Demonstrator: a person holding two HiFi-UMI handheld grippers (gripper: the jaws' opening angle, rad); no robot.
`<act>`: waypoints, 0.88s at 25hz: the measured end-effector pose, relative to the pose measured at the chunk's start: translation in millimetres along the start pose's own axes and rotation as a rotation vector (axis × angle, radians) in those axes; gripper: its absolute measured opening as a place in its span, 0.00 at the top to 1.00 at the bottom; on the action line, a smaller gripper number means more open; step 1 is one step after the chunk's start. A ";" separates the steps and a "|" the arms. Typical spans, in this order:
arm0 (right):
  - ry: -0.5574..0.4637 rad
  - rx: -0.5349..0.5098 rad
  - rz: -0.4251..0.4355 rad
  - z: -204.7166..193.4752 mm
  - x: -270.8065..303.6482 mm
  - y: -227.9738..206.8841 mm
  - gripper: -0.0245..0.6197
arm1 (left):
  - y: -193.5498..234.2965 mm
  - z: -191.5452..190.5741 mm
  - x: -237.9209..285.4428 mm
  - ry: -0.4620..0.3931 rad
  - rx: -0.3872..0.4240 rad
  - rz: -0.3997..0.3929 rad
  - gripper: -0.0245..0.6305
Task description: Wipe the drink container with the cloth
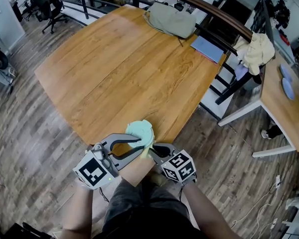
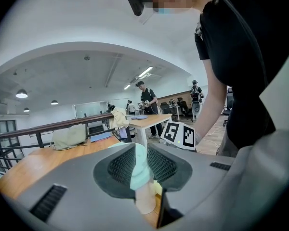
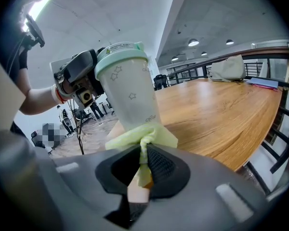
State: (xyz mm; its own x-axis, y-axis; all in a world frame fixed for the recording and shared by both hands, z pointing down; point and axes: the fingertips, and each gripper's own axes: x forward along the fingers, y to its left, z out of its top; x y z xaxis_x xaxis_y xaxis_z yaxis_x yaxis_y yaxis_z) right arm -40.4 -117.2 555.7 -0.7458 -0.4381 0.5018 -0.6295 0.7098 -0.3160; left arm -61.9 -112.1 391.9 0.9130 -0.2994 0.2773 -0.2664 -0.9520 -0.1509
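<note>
The drink container [image 1: 140, 132] is a pale cup with a mint-green lid, held over the near corner of the wooden table [image 1: 129, 68]. My left gripper [image 1: 139, 145] is shut on a mint-green part of the cup [image 2: 138, 170]. In the right gripper view the cup [image 3: 129, 93] stands upright, white with small stars. My right gripper [image 1: 157, 152] is shut on a yellow-green cloth [image 3: 143, 141], which is bunched against the cup's lower side. Only a sliver of the cloth [image 1: 146, 154] shows in the head view.
A beige bag [image 1: 172, 19] and a blue folder [image 1: 207, 49] lie at the table's far edge, beside a black railing [image 1: 224, 21]. A second desk [image 1: 281, 101] with a heap of pale fabric [image 1: 258, 51] stands to the right. Office chairs [image 1: 47, 4] stand at the far left.
</note>
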 end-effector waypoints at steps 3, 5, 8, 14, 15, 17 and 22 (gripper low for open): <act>0.001 -0.013 -0.047 3.6 -4.4 -4.7 0.89 | 0.3 -1.8 -0.3 0.003 -0.001 0.011 0.86; -0.022 -0.018 -0.072 10.8 -11.8 -7.8 0.89 | -2.7 -2.2 -0.7 0.010 0.003 0.019 0.86; -0.080 -0.046 -0.067 28.5 -22.3 -10.4 0.89 | -2.4 2.4 -2.0 0.010 0.001 0.068 0.86; -0.111 -0.141 0.058 45.4 -27.3 -12.1 0.89 | 18.0 12.7 -1.7 0.020 -0.074 0.393 0.81; -0.108 -0.160 0.079 46.7 -29.5 -13.0 0.89 | 21.4 15.8 -2.0 0.019 -0.097 0.482 0.77; -0.093 -0.203 0.125 49.2 -31.0 -12.6 0.89 | 27.0 18.1 -6.2 0.011 -0.164 0.665 0.67; -0.074 -0.313 0.260 55.9 -29.4 -12.0 0.89 | 40.7 1.5 -7.0 0.021 -0.289 1.026 0.40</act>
State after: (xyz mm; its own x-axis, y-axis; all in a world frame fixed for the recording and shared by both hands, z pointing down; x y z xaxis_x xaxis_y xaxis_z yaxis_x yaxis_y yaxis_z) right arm -23.1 -143.7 499.7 -0.8921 -0.2524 0.3747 -0.3300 0.9306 -0.1586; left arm -78.7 -148.7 382.3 0.2058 -0.9650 0.1624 -0.9706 -0.2225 -0.0920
